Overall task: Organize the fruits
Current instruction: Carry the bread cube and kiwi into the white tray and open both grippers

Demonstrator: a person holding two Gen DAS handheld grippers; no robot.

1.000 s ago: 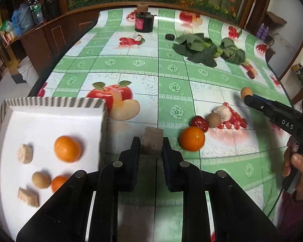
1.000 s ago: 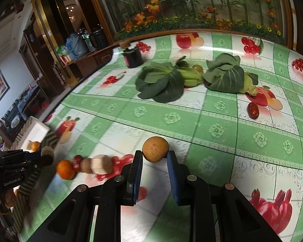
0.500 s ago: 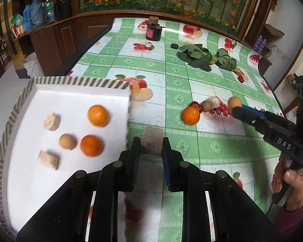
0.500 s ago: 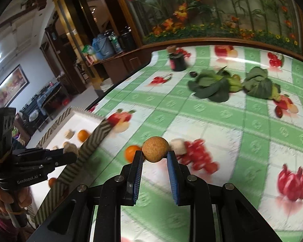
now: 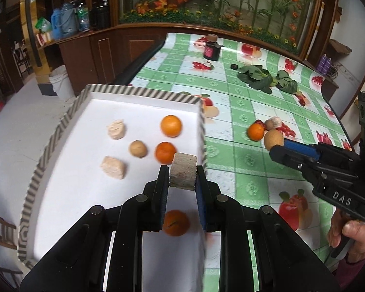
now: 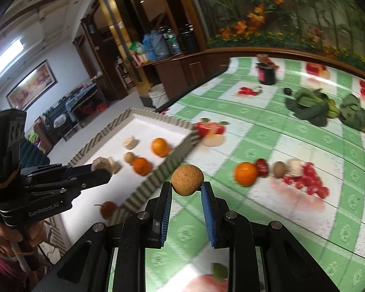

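Observation:
My left gripper (image 5: 182,174) is shut on a beige cut fruit chunk (image 5: 183,174) and holds it above the right side of the white tray (image 5: 68,194) with a striped rim. The tray holds three oranges (image 5: 171,125), a round brown fruit (image 5: 138,148) and two pale chunks (image 5: 113,167). My right gripper (image 6: 186,189) is shut on a round brown fruit (image 6: 187,177) and holds it over the tablecloth just right of the tray (image 6: 155,177). It also shows in the left wrist view (image 5: 277,147). An orange (image 5: 255,132), a red fruit, a brown fruit and a pale one lie in a row on the table.
Leafy greens (image 5: 267,80) and a dark jar (image 5: 211,50) lie at the far end of the green checked tablecloth (image 5: 231,170). A wooden cabinet and a white bucket (image 5: 59,81) stand beyond the table's left edge.
Both grippers have moved left toward the tray with their loads. The left gripper now hangs over the tray's right side, and the right gripper is close beside the tray's rim.

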